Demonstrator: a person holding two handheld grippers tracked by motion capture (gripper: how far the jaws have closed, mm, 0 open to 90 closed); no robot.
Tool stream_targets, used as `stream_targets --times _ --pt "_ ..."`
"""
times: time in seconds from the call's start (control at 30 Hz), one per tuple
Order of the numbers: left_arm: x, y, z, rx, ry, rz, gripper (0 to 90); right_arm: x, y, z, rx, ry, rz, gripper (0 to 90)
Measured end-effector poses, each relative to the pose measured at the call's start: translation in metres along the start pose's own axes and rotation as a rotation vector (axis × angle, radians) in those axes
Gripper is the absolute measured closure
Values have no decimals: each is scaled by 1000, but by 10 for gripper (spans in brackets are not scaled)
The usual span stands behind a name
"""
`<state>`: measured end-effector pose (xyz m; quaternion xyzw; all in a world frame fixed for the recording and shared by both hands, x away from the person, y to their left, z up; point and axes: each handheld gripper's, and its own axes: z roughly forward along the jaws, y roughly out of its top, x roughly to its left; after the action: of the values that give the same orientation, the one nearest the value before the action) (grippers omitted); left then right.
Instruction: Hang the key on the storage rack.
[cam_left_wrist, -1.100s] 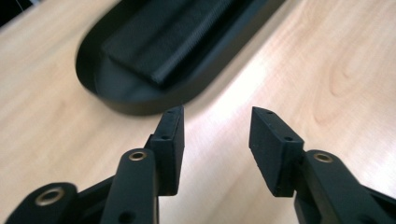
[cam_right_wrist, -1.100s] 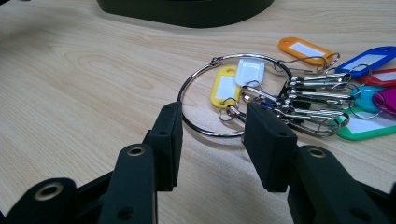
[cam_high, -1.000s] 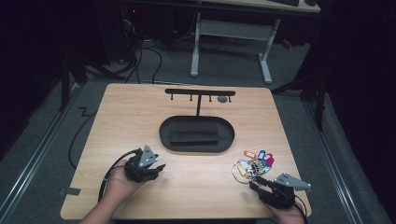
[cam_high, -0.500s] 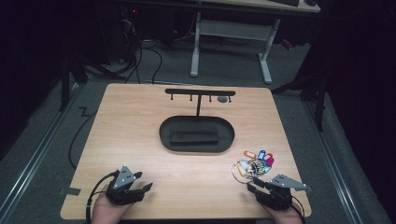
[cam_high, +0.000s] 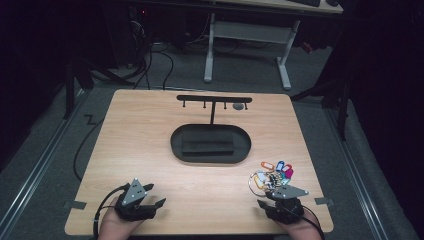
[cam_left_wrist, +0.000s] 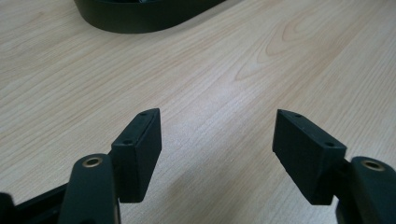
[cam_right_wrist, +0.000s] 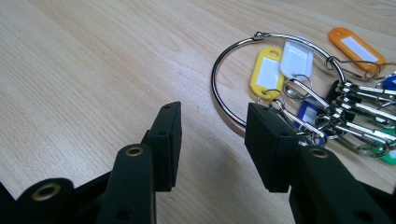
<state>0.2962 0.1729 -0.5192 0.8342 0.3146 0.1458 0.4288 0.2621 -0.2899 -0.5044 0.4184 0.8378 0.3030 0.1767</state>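
Lab or test room: lone wooden table (cam_high: 150, 150), dark surround, cables on grey floor (cam_high: 45, 165), desk frame (cam_high: 247, 50) behind.

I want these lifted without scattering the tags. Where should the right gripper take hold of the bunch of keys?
Probably the big metal ring, on its bare arc nearest the right gripper. It lies flat on the table, so come from above with the jaws straddling the wire. The keys and tags crowd the far side.
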Motion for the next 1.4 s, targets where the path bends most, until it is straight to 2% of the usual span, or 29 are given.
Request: stream_targets --times 0.1,0.13,0.17,0.23,0.27,0.3,0.5,0.53,0.6,0.63,0.7,0.87,1.0,1.03,1.1,1.13,1.17,1.27,1.33,1.4 --pt "2 0 -2 1 10 1 318 -3 10 -1 54 10 -23 547" --pt "2 0 -2 1 10 1 316 -3 10 -1 54 10 -23 547" --pt "3 -1 -4 -7 9 -4 316 -5 18 -2 94 12 -50 545" --pt "4 -1 -4 -9 5 -7 317 -6 24 -2 118 7 -81 548" --pt "4 -1 -4 -9 5 -7 317 -6 24 -2 118 7 -81 548" --pt "4 -1 -4 -14 -1 -12 317 -5 32 -1 161 8 -127 548" --pt "3 -4 -3 -8 -7 -6 316 -6 51 4 277 29 -190 543" --pt "3 -5 -5 -6 -7 -1 316 -6 51 4 277 29 -190 543" --pt "2 -8 -8 -2 -1 6 316 -5 58 7 323 33 -223 533" --pt "1 -10 -9 -1 4 9 317 -4 65 9 371 44 -267 526" --pt "0 -13 -14 8 17 18 316 -3 69 11 402 51 -292 522" --pt "2 -20 -23 0 36 6 318 -1 79 22 504 77 -372 518" --pt "0 -23 -28 9 47 20 321 -2 86 42 628 98 -419 519" --pt "0 -23 -28 9 47 20 321 -2 86 42 628 98 -419 519" --pt "-2 -23 -32 5 55 30 323 0 90 54 675 118 -445 524" --pt "-2 -23 -32 5 55 30 323 0 90 54 675 118 -445 524" --pt "-2 -24 -33 7 54 34 323 1 92 59 698 129 -452 531" --pt "-2 -25 -33 10 52 33 322 1 94 61 713 143 -453 541" --pt "-1 -26 -33 13 54 28 323 -3 96 64 740 176 -453 551" --pt "0 -27 -33 14 52 25 323 -4 97 64 751 177 -452 555"
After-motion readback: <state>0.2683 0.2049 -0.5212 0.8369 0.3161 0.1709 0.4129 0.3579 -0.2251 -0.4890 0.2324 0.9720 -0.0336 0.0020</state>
